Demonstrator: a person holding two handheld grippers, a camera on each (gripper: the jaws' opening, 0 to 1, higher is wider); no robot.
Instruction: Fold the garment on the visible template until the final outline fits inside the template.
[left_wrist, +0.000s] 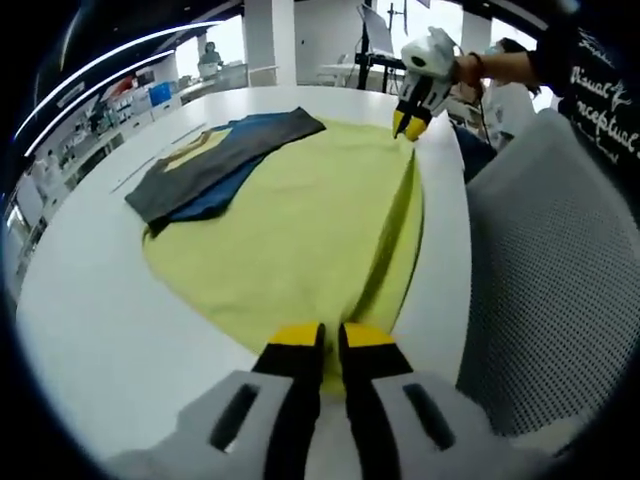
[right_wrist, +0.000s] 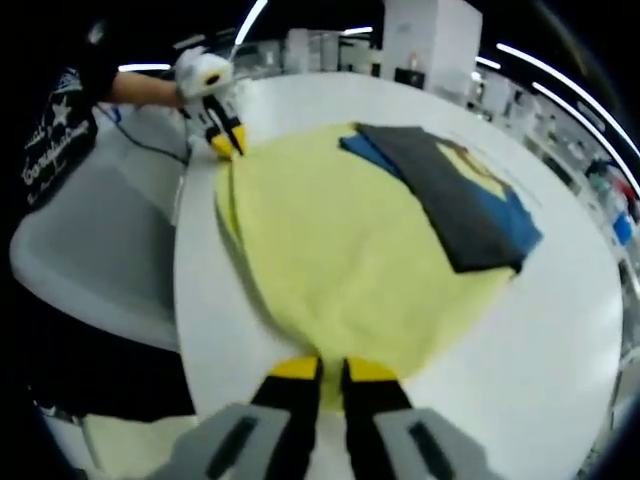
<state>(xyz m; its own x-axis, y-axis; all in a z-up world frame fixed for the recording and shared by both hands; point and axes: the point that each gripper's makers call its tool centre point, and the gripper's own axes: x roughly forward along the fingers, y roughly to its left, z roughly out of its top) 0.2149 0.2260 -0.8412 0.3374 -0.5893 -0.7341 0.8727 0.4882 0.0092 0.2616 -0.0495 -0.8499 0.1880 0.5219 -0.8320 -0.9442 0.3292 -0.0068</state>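
Garment (left_wrist: 300, 235) — a yellow-green cloth — lies spread flat across the middle of the left gripper view, reaching from the centre down to the lower edge, where its near hem meets the left gripper (left_wrist: 330, 345). That gripper's yellow-tipped jaws stand nearly together with a fold of the hem between them, so it is clamped on the garment. At the upper right of this view the right gripper (left_wrist: 412, 125), held in a person's hand (left_wrist: 468, 68), pinches the cloth's far corner, lifting a ridge along the right edge. Dark grey and blue folded clothes (left_wrist: 215, 165) lie over the garment's upper left part, on the white table (left_wrist: 100, 330). A grey mesh chair (left_wrist: 560, 260) occupies the right side.

Seen in the right gripper view, the garment (right_wrist: 340, 260) covers the centre, its near hem caught between the right gripper's (right_wrist: 332, 372) almost closed jaws at the bottom. The left gripper (right_wrist: 228, 143) bites the corner at upper left — the folded clothes (right_wrist: 460, 195) lie at the upper right.
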